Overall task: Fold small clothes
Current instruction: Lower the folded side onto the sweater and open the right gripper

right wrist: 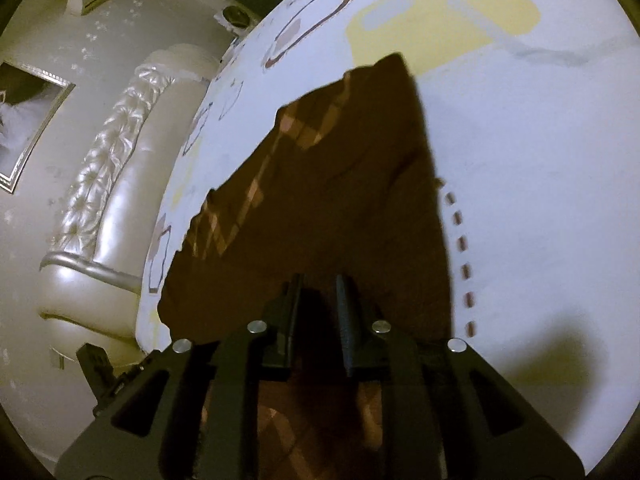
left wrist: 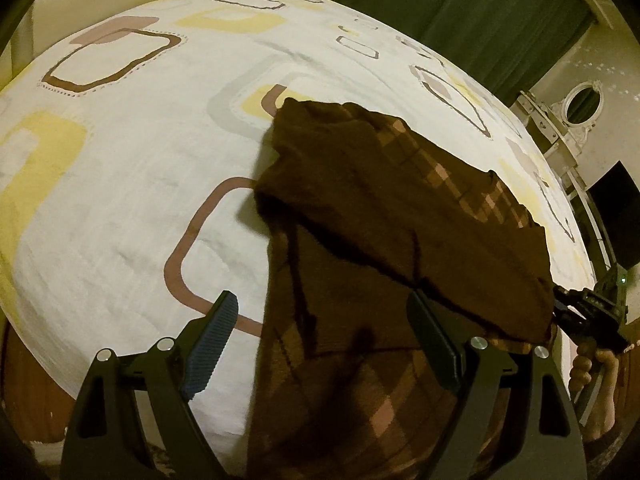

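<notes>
A dark brown plaid garment lies partly folded over itself on a white bed sheet, its near end hanging off the bed edge. My left gripper is open, its fingers spread either side of the cloth's near part. My right gripper shows at the right edge, holding the cloth's right corner. In the right wrist view the garment stretches away from my right gripper, whose fingers are nearly closed with the cloth between them.
The sheet has yellow, grey and brown rounded squares. A padded cream headboard stands left of the bed. Green curtains and a white ornate dresser stand beyond the bed.
</notes>
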`<state>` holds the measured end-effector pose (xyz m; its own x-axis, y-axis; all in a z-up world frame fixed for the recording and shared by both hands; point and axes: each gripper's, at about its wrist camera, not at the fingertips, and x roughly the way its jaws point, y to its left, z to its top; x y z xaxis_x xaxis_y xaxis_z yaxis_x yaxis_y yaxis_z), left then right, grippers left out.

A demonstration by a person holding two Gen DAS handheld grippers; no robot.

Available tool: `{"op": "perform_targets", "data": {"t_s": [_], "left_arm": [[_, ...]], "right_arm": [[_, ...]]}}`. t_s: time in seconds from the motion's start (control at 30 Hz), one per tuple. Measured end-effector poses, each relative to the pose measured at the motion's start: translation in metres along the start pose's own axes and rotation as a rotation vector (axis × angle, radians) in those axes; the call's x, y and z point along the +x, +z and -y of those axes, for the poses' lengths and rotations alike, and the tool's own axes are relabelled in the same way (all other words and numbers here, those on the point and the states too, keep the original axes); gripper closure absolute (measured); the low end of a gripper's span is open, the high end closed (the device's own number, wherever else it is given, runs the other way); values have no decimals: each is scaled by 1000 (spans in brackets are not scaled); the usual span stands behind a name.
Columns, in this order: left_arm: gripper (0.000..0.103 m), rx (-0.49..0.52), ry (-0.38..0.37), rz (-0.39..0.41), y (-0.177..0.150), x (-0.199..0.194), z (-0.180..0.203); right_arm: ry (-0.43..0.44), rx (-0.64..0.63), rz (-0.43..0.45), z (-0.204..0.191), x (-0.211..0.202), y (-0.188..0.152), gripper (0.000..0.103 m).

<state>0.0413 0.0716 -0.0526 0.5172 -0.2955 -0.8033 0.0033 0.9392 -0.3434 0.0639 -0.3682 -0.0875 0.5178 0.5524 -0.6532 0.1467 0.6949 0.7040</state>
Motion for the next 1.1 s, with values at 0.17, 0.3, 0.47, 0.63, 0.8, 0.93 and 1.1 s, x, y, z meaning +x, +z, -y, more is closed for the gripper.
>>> {"op": "perform_targets", "data": {"t_s": [0.17,0.3,0.47,0.63,0.8,0.93,1.1], "left_arm": [[18,-9,4,-6,-2,2,-4],[18,-16,10,-1,-1,2,-7],[18,-38,16,-2,-1,3,-15],[18,-29,41,6,1,3,-18],[18,41,160,44,9,9,-15],[18,138,278,88,19,19,-10],[18,169,313,121,33,27,-12]], "right_arm": [[-45,-74,23,-16,-5,-3,101],[-91,-101,123,-20,-31,2,102],[-165,-13,148,14,-35,0,102],[-157,26,156,26,-32,-4,102],[-174,9,153,20,-33,-4,102],[-175,21,144,22,-31,-6,102],[-175,31,145,22,-29,-6,102]]}}
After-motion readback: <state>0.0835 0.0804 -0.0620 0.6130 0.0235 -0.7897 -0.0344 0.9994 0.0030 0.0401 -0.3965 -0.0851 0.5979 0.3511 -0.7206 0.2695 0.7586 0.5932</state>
